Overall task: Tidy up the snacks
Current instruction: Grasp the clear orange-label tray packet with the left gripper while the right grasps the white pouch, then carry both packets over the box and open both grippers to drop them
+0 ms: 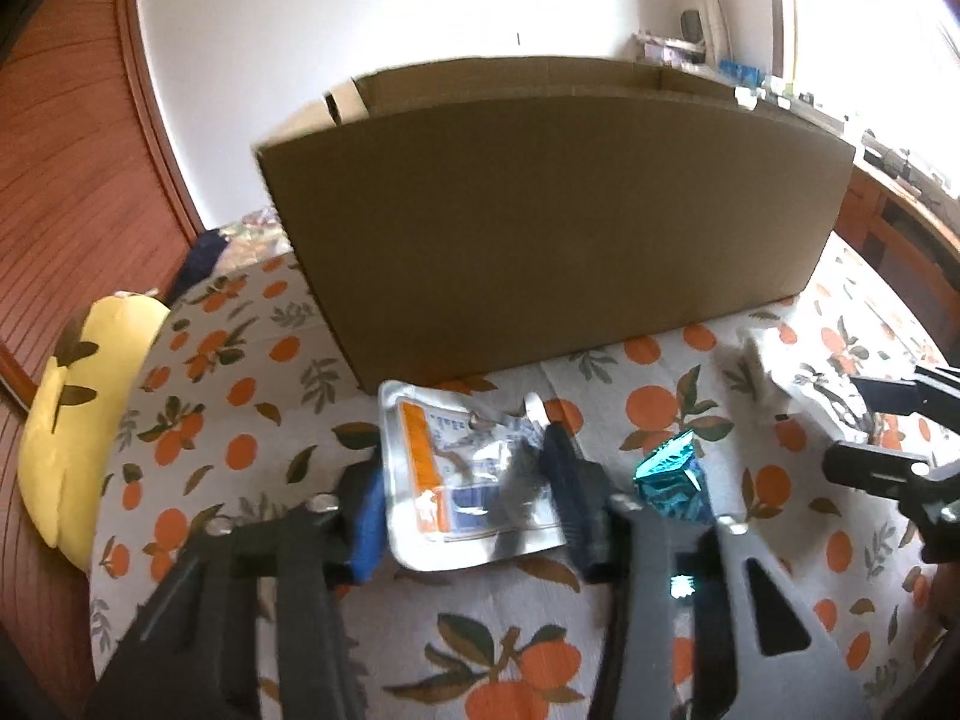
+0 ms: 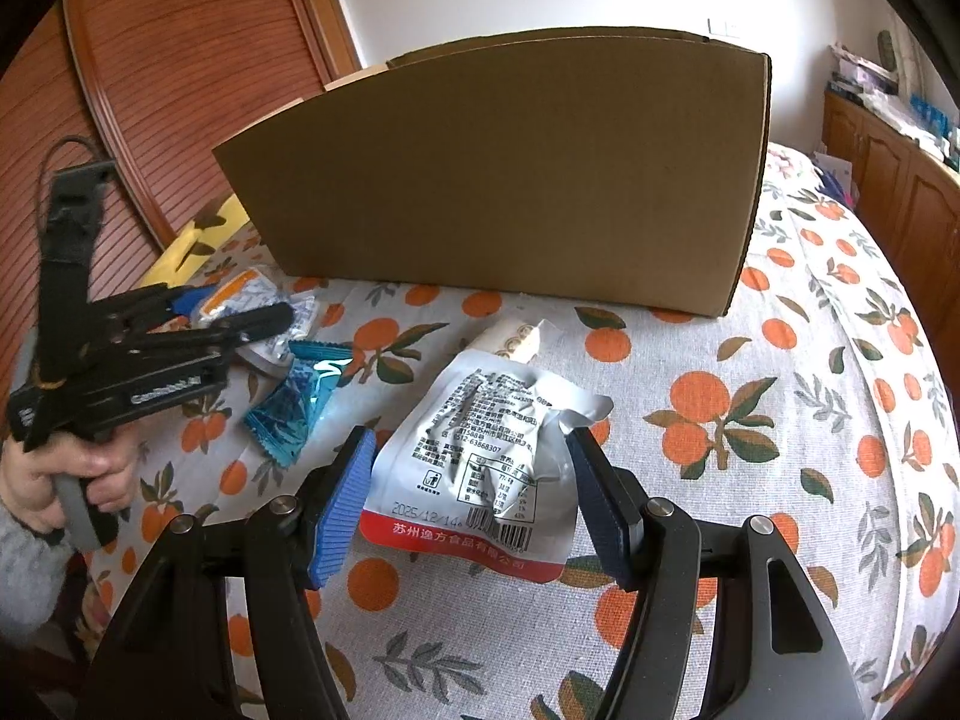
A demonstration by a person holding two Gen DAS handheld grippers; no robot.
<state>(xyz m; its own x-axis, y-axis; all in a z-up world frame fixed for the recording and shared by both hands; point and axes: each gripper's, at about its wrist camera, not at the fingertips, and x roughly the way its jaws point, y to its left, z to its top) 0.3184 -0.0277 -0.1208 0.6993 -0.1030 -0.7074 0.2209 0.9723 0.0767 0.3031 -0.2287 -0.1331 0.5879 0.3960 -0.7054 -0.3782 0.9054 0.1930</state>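
Observation:
A large open cardboard box (image 1: pixel 540 222) stands on the orange-print cloth; it also shows in the right wrist view (image 2: pixel 498 180). My left gripper (image 1: pixel 462 480) is open, its jaws on either side of a silver snack pouch with an orange stripe (image 1: pixel 444 468), which lies flat. A teal foil packet (image 1: pixel 669 480) lies just to its right. My right gripper (image 2: pixel 471 498) is open around a white and red snack pouch (image 2: pixel 480 468) on the cloth. The teal packet (image 2: pixel 300 402) and a small beige bar (image 2: pixel 513 339) lie nearby. The left gripper (image 2: pixel 240 312) shows at left.
A yellow plush toy (image 1: pixel 78 420) lies at the left edge of the cloth. A wooden slatted door (image 2: pixel 180 90) stands behind on the left. Wooden cabinets (image 2: pixel 900 192) with clutter on top run along the right.

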